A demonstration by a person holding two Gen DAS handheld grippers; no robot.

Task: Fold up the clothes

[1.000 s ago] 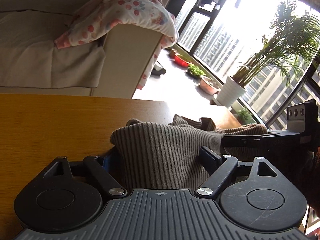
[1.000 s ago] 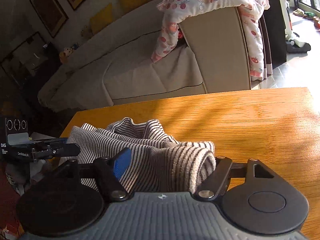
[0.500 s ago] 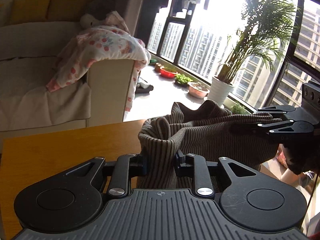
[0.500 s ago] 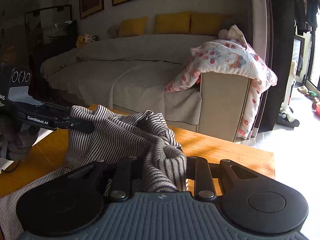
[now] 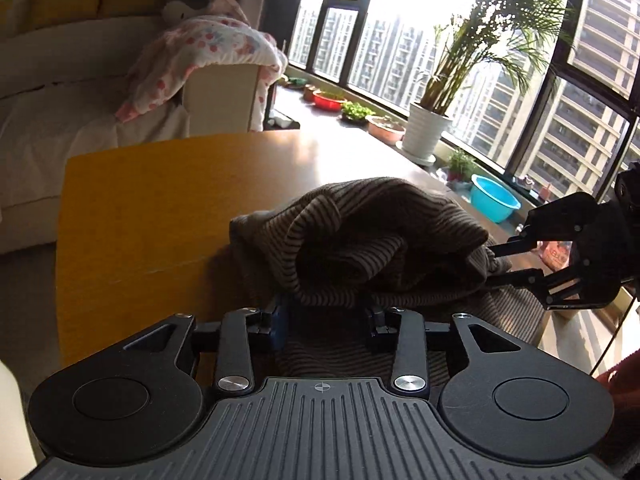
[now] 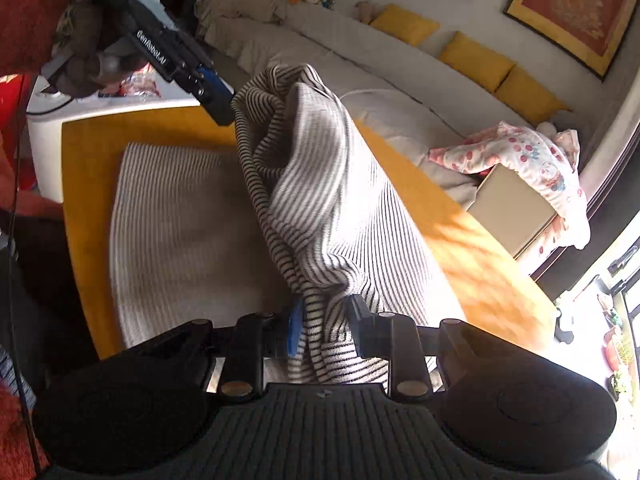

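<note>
A striped knit garment [image 6: 320, 184] hangs stretched between my two grippers above the wooden table [image 6: 88, 168]. Its lower part [image 6: 180, 220] lies flat on the tabletop. My right gripper [image 6: 324, 320] is shut on a bunched edge of the cloth; in the left wrist view that gripper [image 5: 490, 264] grips the garment's right end. My left gripper [image 5: 326, 316] has a thick fold of the garment [image 5: 380, 232] filling the gap between its fingers, and its jaws are opening. From the right wrist view the left gripper [image 6: 224, 108] still carries the garment's far end.
A grey sofa [image 6: 360, 52] with a floral blanket [image 5: 200, 48] over its armrest stands past the table's far edge. A potted palm [image 5: 428, 136], a blue basin [image 5: 494, 202] and small planters line the window. A red sleeve [image 6: 28, 20] is behind the left gripper.
Both grippers closed on the bunched garment, lifted it off the table and swung it sideways. The right wrist rolled. Part of the cloth now lies spread flat under the raised fold.
</note>
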